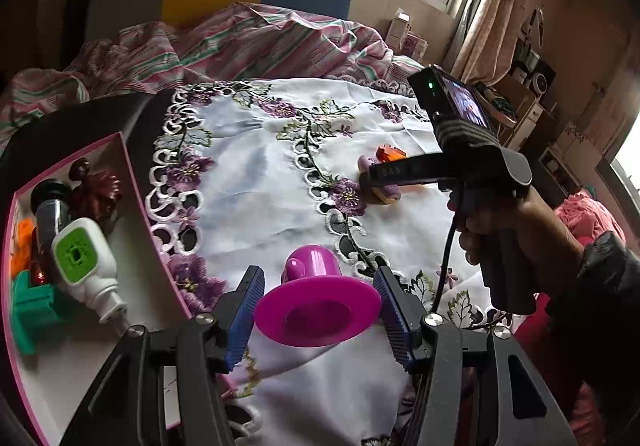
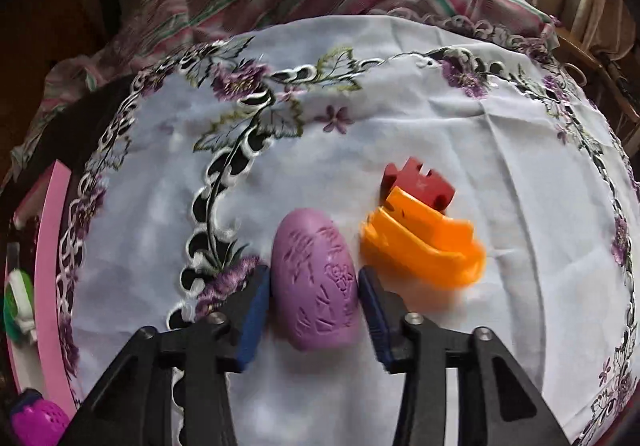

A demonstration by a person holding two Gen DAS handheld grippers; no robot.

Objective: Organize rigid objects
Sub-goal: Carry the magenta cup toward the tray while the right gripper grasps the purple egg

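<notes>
**A:** Left wrist view first. Where does the magenta funnel-shaped piece sit against the left gripper?

**B:** Right between its fingers, on the embroidered cloth over the desk. The wide flange faces the camera and the narrow neck points away, so its axis runs along the fingers. The jaws are spread wider than the flange; the right pad looks to be at the rim, the left just short of it. No grip that I can see.

**A:** And the pink-rimmed tray?

**B:** To the left, close by, already holding a white-and-green bottle and other pieces. The left gripper is plainly the nearer one to it.

**A:** Now the right wrist view.

**B:** The purple oval piece lies flat on the cloth between the fingers of the right gripper, its long axis running straight away from the camera. The jaws are parted, pads just beside its flanks; whether they touch, I cannot tell. An orange piece and a dark red block lie just to its right, near the right finger.

**A:** So closing straight in would suit both?

**B:** I judge so.
</notes>
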